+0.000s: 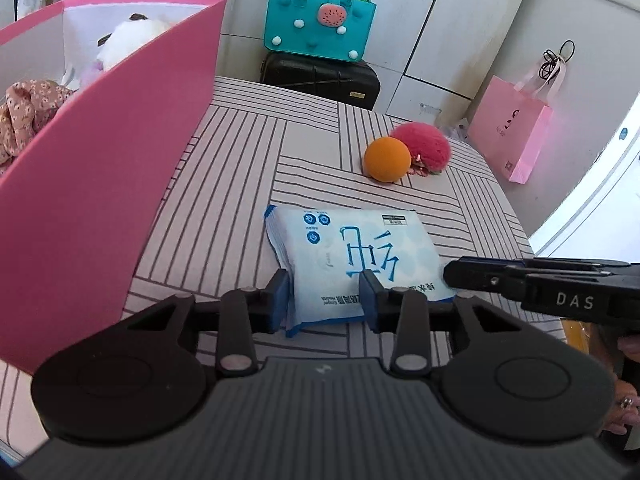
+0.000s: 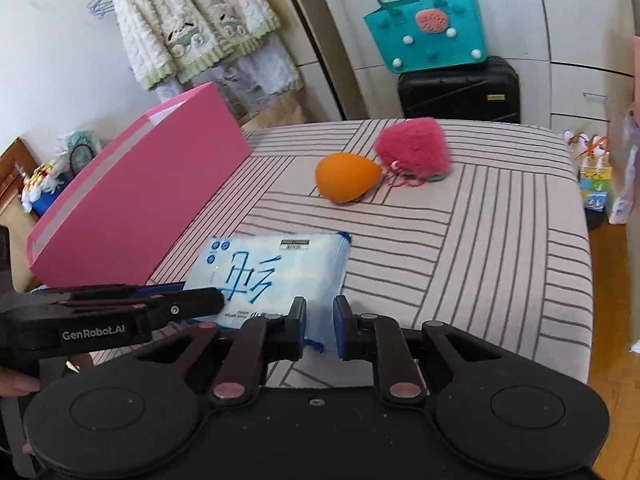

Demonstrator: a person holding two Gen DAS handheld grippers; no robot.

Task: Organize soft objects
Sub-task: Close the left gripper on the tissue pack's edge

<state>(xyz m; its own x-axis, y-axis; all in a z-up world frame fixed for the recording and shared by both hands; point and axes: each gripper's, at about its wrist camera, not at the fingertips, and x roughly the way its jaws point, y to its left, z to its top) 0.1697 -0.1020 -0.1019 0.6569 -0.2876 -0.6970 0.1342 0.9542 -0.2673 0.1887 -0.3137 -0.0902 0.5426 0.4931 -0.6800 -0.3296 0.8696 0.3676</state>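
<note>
Left gripper [image 1: 326,298] reaching in low from bottom centre of the left wrist view, blue pads pressing both sides of the near end of the wipes pack [image 1: 352,252], pinching it. Right gripper [image 2: 320,328] coming in level from bottom centre of the right wrist view, jaws narrowly parted around the pack's near corner [image 2: 276,276]; contact with the pads hard to tell, looking slightly spread. Right gripper also showing as a black bar at lower right of the left view. Pack lying flat on the striped cushion [image 1: 240,168] at frame centre, long axis running left-right across both views, print upside down to the cameras. Soft crinkly plastic film, pale blue-white, rectangular, blue sealed edges. Orange egg-shaped sponge [image 1: 387,159] sitting further up, pointed end toward the fuzzy pink pouch [image 1: 422,146], touching or just beside it. Smooth pink box [image 1: 120,160] filling the left of the left view, holding a white plush toy [image 1: 128,42] and floral fabric [image 1: 28,112]. Teal felt bag [image 2: 430,34] on a hard black suitcase [image 2: 460,90] at top.
</note>
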